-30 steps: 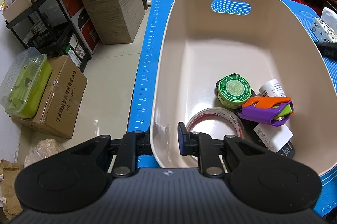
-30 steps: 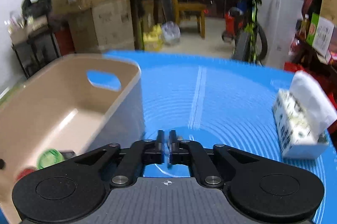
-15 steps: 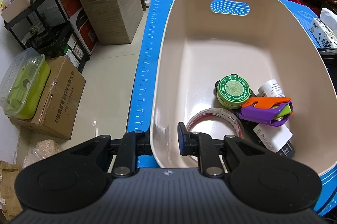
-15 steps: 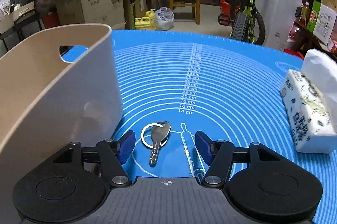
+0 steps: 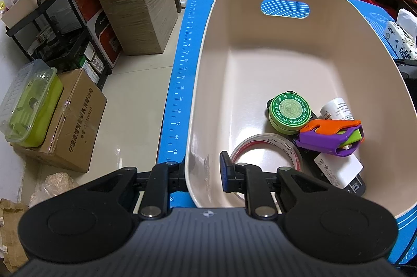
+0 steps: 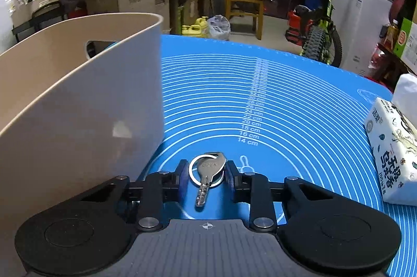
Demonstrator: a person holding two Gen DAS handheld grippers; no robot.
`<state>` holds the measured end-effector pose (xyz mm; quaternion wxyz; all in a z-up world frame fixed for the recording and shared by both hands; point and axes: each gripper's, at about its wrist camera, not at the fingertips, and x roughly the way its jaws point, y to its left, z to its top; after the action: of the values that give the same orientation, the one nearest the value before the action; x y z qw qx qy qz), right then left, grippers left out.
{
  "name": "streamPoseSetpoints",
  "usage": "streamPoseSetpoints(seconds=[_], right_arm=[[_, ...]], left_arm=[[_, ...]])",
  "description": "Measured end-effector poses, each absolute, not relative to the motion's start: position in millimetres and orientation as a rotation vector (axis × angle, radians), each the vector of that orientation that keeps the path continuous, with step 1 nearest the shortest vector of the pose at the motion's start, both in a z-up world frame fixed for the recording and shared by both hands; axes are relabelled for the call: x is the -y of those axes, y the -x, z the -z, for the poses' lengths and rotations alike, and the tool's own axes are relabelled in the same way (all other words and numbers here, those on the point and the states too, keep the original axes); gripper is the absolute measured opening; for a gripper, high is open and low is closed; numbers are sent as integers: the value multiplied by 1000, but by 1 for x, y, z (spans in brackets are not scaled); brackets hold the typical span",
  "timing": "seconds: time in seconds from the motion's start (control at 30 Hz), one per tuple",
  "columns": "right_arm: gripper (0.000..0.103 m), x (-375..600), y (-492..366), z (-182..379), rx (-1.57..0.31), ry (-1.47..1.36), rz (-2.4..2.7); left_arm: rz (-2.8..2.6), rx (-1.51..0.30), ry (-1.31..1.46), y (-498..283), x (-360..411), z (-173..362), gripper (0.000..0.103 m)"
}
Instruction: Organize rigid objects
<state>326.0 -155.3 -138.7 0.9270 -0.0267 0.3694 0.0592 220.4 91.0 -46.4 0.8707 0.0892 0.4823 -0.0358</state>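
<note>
Rigid objects are the business here, and most of them already lie in the beige bin (image 5: 299,63), the largest thing on the blue mat (image 6: 260,99). The left gripper (image 5: 203,172) is clamped on the bin's near wall, one finger outside and one inside, exactly as it was a second ago, so the bin is steadied.

Inside, crowded into the near right corner, are a roll of clear tape (image 5: 265,149), a green ointment tin (image 5: 289,112), an orange and purple plastic tool (image 5: 331,138) lying over a white charger block (image 5: 338,167), and a small white bottle (image 5: 336,110) against the wall. On the mat's right edge sits a tissue pack (image 6: 393,149), well apart from the bin (soft, so probably not part of the job).

The change is on the right. A second ago the right gripper (image 6: 207,172) had its fingers together above bare mat; half a second ago they were spread wide behind a silver key (image 6: 208,172) on its ring. Now it has come down and forward so the key's head and ring lie between the blue pads, flat on the mat just beside the bin's outer wall. The jaws are closing, the pads close against the ring's sides, though I see no firm pinch yet.

By my reading the key is the last loose hard item, and it is thin and flat, so the pads could skate over it.
</note>
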Motion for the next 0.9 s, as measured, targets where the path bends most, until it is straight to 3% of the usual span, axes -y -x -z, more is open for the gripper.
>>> streamPoseSetpoints(seconds=[0.33, 0.9], right_arm=[[38, 148, -314, 134, -736, 95, -122], [38, 158, -287, 59, -596, 98, -114]], left_arm=[[88, -1006, -173, -219, -99, 45, 21], [85, -1011, -169, -219, -99, 45, 21]])
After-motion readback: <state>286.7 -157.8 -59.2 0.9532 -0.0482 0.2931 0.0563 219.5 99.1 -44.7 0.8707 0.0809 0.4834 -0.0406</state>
